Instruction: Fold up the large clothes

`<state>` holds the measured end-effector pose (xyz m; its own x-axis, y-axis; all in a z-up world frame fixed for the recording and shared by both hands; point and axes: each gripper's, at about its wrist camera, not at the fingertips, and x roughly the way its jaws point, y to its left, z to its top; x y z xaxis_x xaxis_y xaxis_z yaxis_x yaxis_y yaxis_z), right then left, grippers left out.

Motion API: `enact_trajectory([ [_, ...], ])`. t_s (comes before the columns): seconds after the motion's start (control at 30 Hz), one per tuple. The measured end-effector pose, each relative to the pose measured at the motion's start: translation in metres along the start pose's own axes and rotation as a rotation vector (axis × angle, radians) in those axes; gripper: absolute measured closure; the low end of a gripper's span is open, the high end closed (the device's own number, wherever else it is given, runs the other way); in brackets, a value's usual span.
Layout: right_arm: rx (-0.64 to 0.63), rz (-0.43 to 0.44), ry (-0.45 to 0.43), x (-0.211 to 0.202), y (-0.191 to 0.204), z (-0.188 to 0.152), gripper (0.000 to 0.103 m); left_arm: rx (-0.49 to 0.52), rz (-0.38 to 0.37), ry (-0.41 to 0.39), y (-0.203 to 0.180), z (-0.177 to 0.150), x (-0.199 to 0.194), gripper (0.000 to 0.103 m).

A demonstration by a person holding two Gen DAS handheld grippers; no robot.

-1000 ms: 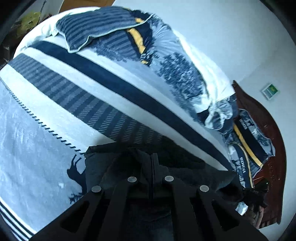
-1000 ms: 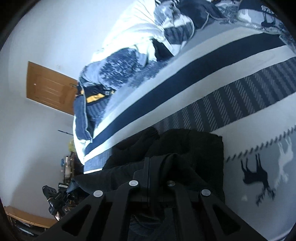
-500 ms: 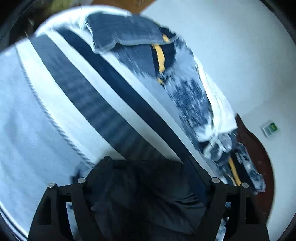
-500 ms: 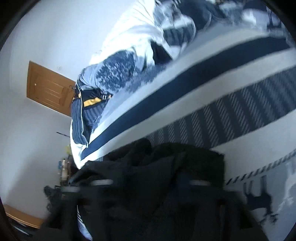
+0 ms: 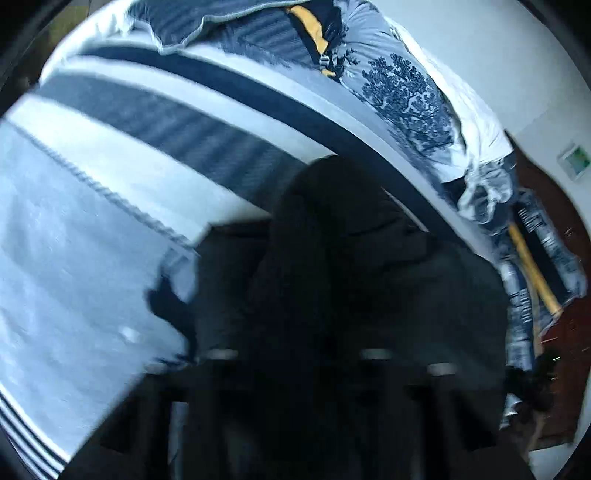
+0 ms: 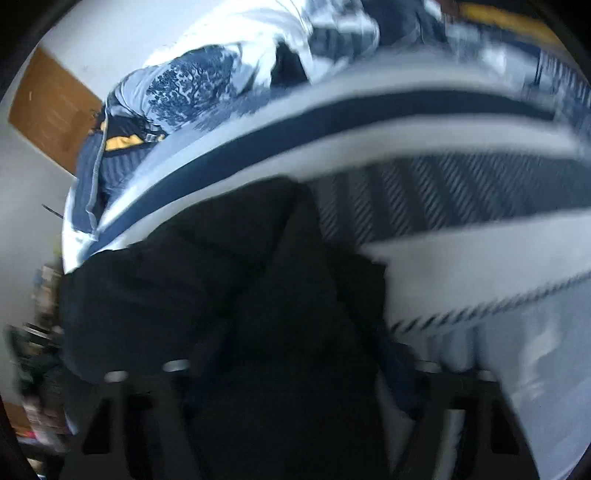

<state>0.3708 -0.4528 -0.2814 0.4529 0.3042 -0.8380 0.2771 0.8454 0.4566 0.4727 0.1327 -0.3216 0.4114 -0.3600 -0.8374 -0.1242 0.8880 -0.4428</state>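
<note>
both views smeared by motion blur; edges soft throughout.

left wrist view: black garment (image 5: pixel 343 280) heaped on the striped bed cover (image 5: pixel 110 206), filling the lower middle of the frame and rising to a rounded hump near centre. left gripper (image 5: pixel 299 354) is nearly lost against the dark cloth; only pale blurred screw heads mark the fingers (image 5: pixel 221 355). they sit spread apart, jaws parted, garment lying between and beyond them. whether cloth touches the pads cannot be made out. rumpled bedding with tree print (image 5: pixel 406 99) bunched along the far edge of the bed; a dark pillow with yellow band (image 5: pixel 310 26) cut off by the top of the frame. dark wooden headboard (image 5: pixel 546 332) at right, partly hidden by bedding.

right wrist view: same black garment (image 6: pixel 229 288) piled in the lower centre on the bed cover (image 6: pixel 461 266), its folds unreadable in shadow. right gripper (image 6: pixel 299 369) fingers (image 6: pixel 118 376) stand wide apart, open, the garment between them. wooden door (image 6: pixel 51 110) at upper left, clutter at far left too blurred to name.
</note>
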Motion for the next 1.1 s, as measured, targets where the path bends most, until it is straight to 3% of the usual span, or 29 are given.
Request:
enact_trajectory([
  [0.03,-0.006,-0.01,-0.006,-0.004,0.002,0.002,0.084,0.024,-0.06,-0.021,-0.002,0.001,-0.005,0.099],
  [0.1,-0.043,-0.016,-0.041,-0.017,0.009,0.005,0.095,0.029,-0.088,-0.104,-0.002,0.005,-0.019,0.099],
  [0.2,-0.044,-0.054,-0.069,-0.028,0.014,0.009,0.097,0.013,-0.054,-0.116,0.001,0.011,-0.013,0.099],
  [0.23,-0.041,-0.084,-0.059,-0.019,0.014,0.01,0.097,0.03,0.012,-0.079,-0.002,0.01,0.002,0.098],
  [0.3,-0.063,-0.165,-0.009,0.007,0.016,0.01,0.097,0.054,0.07,-0.046,-0.006,0.006,0.017,0.094],
  [0.37,-0.071,-0.185,0.01,0.019,0.016,0.008,0.093,0.002,0.046,-0.059,0.002,0.006,0.005,0.094],
  [0.43,0.001,-0.144,-0.032,-0.006,0.013,0.004,0.088,-0.107,-0.056,-0.116,0.025,0.004,-0.03,0.09],
  [0.47,0.022,-0.094,-0.063,-0.025,0.012,-0.002,0.088,-0.128,-0.07,-0.131,0.033,0.003,-0.043,0.085],
  [0.5,0.036,-0.052,-0.088,-0.04,0.011,-0.008,0.076,-0.136,-0.072,-0.155,0.04,-0.001,-0.059,0.07],
  [0.53,0.064,0.019,-0.144,-0.072,0.006,-0.027,0.049,-0.131,-0.044,-0.19,0.049,-0.015,-0.082,0.045],
  [0.6,0.093,0.074,-0.24,-0.11,-0.002,-0.058,0.008,-0.123,0.034,-0.228,0.066,-0.039,-0.109,0.021],
  [0.63,0.103,0.081,-0.266,-0.133,-0.008,-0.085,0.008,-0.113,0.071,-0.235,0.076,-0.059,-0.124,0.021],
  [0.7,0.108,0.104,-0.218,-0.149,-0.012,-0.122,0.008,-0.133,0.06,-0.205,0.099,-0.092,-0.138,0.021],
  [0.83,0.234,0.15,-0.22,-0.164,-0.028,-0.207,0.008,-0.258,0.074,-0.178,0.129,-0.169,-0.159,0.021],
  [1.0,0.183,0.151,-0.217,-0.169,-0.002,-0.252,0.008,-0.218,0.056,-0.168,0.098,-0.205,-0.173,0.021],
  [1.1,0.162,0.124,-0.295,-0.182,0.014,-0.253,0.008,-0.193,0.031,-0.172,0.081,-0.21,-0.185,0.021],
])
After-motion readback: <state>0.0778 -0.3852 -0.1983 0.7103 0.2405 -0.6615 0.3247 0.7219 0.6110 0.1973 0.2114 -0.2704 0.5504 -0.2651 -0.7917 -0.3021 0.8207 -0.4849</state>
